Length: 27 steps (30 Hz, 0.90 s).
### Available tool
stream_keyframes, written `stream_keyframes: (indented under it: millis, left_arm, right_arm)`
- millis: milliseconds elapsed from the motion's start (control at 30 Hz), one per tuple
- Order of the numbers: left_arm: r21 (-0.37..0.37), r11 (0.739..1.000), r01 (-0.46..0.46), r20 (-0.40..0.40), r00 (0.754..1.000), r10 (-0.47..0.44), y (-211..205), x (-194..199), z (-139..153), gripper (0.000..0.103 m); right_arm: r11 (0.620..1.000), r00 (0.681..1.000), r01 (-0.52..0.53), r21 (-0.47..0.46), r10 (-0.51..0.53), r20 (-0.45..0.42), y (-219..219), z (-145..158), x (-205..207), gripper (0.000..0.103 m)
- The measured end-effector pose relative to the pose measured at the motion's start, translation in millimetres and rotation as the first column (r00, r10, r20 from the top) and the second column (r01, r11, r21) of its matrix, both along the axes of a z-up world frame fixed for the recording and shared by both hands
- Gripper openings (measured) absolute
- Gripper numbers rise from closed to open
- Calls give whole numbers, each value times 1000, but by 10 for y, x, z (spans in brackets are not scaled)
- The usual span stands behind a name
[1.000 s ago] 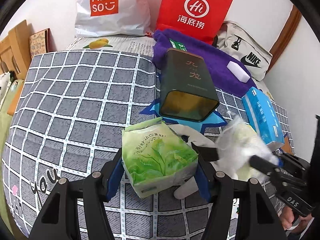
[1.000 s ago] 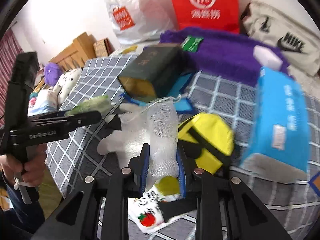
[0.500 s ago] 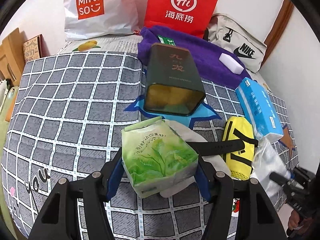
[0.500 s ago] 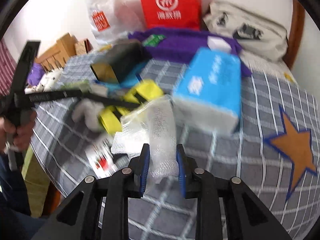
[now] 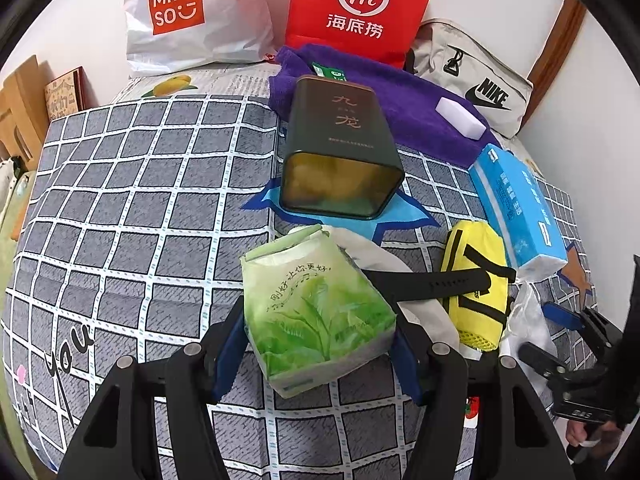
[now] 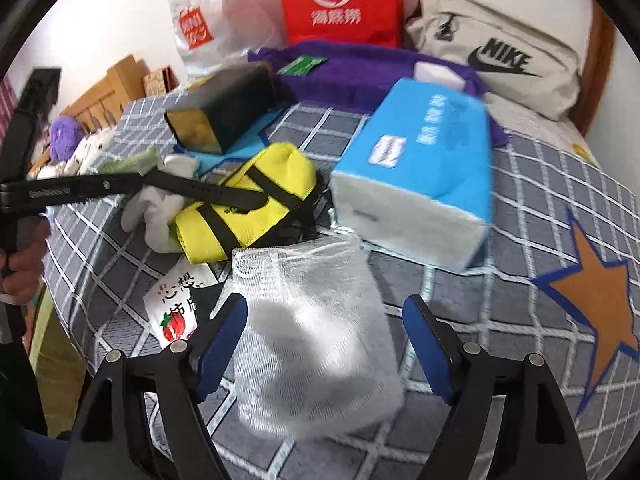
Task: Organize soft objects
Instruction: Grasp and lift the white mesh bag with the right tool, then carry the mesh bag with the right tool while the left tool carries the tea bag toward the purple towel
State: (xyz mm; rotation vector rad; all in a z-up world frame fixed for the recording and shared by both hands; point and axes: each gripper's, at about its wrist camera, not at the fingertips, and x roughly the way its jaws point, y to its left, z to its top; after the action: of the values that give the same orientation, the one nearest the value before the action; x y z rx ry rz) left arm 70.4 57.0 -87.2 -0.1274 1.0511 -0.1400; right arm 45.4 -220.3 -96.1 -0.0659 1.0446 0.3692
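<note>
My left gripper (image 5: 316, 348) is shut on a green tissue pack (image 5: 312, 312) and holds it above the checked bedspread (image 5: 140, 200). My right gripper (image 6: 326, 340) is open; a white mesh pouch (image 6: 308, 340) lies on the bed between its spread fingers. A yellow pouch with black straps (image 6: 248, 204) lies beside a blue tissue pack (image 6: 420, 184); both show in the left wrist view, the yellow pouch (image 5: 476, 280) and the blue pack (image 5: 516, 208). A dark green tin (image 5: 340, 148) lies on its side, its open mouth toward me.
A purple towel (image 5: 400, 96) with a white block (image 5: 460, 116) lies at the back. A Miniso bag (image 5: 192, 12), red paper bag (image 5: 360, 4) and Nike bag (image 5: 476, 80) lean on the wall. A white cloth (image 6: 156, 212) and a strawberry packet (image 6: 176, 308) lie near the front edge.
My right gripper carried the mesh pouch right and down toward the bed's front, then opened and let it go. The left gripper kept hold of the green tissue pack.
</note>
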Motion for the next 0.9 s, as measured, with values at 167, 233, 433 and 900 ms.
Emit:
stream_keyframes:
  millis: [167,233,433,900]
  left_arm:
    - [-3,1000,1,-7,1000,-1,3,-13,-22,62]
    - [-4,1000,0,-10,1000,0,-5,-3,-35,62]
    - [-8,1000,0,-6,1000,0,-16,11,-47,61]
    - [-39,999,4,42,999,-2,70,-35,74,60]
  right_arm:
    - [1000,1000,-17,25,17,22,34,-11,-18,20]
    - [999,999,1,54,-3,44,-22,50,-44,15]
    - [997,994,10,77,-18,104,-133,238,-163,9]
    - [994,991,105,17,-106,82,-490,299,-248,8]
